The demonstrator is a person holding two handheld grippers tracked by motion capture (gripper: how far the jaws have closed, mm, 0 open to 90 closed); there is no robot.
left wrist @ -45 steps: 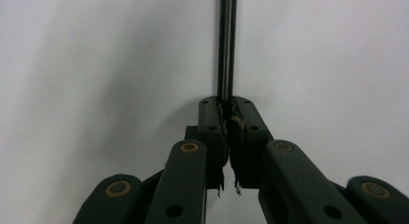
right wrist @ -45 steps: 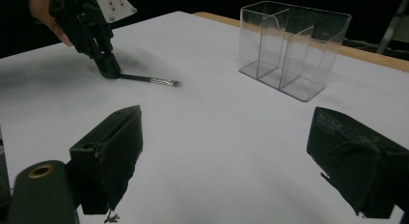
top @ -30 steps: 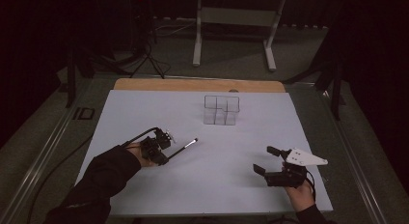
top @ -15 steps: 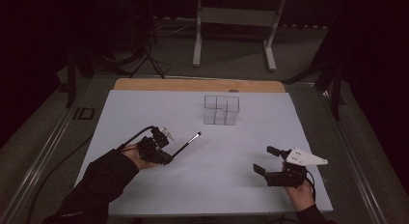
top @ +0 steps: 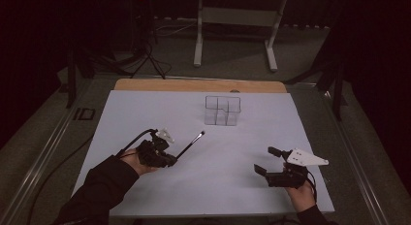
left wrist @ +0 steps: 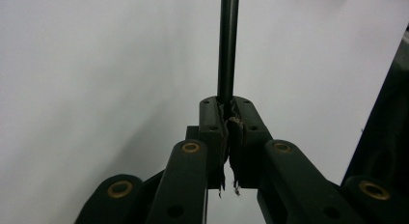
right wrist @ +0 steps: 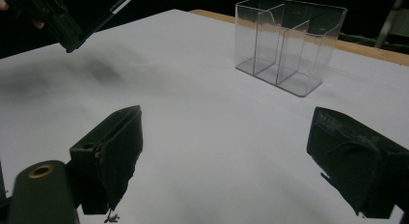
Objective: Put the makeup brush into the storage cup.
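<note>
Between the jaws of the left gripper [top: 167, 159], a thin black rod [top: 190, 145] is clamped, angled up over the white mat [top: 252, 137] toward the clear organizer [top: 222, 110]. Right gripper [top: 266, 159], jaws wide apart, rests near the mat's right edge, holding nothing.

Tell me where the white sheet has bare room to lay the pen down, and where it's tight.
Widest free patch: the middle of the white sheet, between the left gripper clamping the pen and the open right gripper, in front of the clear organizer. The strips on either side of the organizer are bare too. Only the organizer's narrow compartments are tight.
</note>
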